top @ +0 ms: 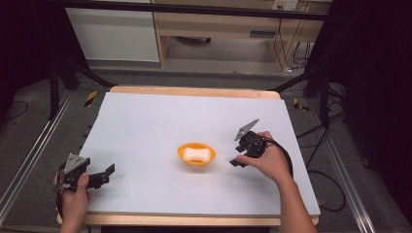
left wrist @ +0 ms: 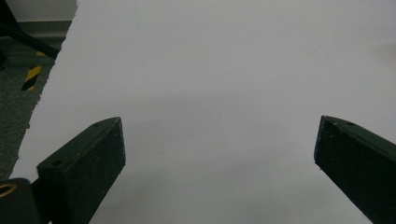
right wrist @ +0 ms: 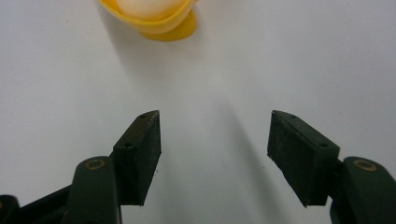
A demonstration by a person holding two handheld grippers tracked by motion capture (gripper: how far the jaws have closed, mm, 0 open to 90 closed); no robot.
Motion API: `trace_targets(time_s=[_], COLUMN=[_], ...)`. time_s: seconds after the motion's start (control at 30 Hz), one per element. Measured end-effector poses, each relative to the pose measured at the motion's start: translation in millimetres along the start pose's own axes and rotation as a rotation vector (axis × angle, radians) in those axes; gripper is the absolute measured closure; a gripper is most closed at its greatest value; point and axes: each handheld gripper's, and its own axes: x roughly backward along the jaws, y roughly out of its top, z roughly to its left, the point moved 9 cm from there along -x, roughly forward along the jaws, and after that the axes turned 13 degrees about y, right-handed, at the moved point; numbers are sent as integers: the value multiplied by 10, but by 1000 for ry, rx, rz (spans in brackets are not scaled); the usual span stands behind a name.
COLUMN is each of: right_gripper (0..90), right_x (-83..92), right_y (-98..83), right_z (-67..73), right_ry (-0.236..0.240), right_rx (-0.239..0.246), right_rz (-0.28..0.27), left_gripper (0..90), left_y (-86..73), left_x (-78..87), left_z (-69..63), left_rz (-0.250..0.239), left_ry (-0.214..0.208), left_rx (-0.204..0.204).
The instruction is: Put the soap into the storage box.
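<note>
Jaws of the right gripper (top: 235, 161) are being held apart w/ nothing between them, pointed at the orange bowl (top: 196, 154) from just beside it, not touching. Left gripper (top: 108, 173) is being kept wide open over bare white sheet, well apart from the bowl, near the worktop (top: 194, 91) front-left corner. A white rounded object (top: 197, 155) is being carried inside the bowl at approx. centre of the sheet. Bowl's foot (right wrist: 184, 29) is being shown up close in the right gripper view. Black-yellow tape (left wrist: 31, 77) on the floor is being shown in the left gripper view. Nothing is lying between right jaws & bowl.
</note>
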Motion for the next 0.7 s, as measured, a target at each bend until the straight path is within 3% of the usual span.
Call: trace_targets(time_s=[0.7], right_gripper=[344], right_x=[81], right_y=[-544], right_z=[-92], right_ry=[-37], right_rx=[-73], right_rz=[-74], left_gripper=[15], left_y=[-1], left_x=[1], left_z=[-3], left_rz=[1], left_ry=[2], left_rx=[-1])
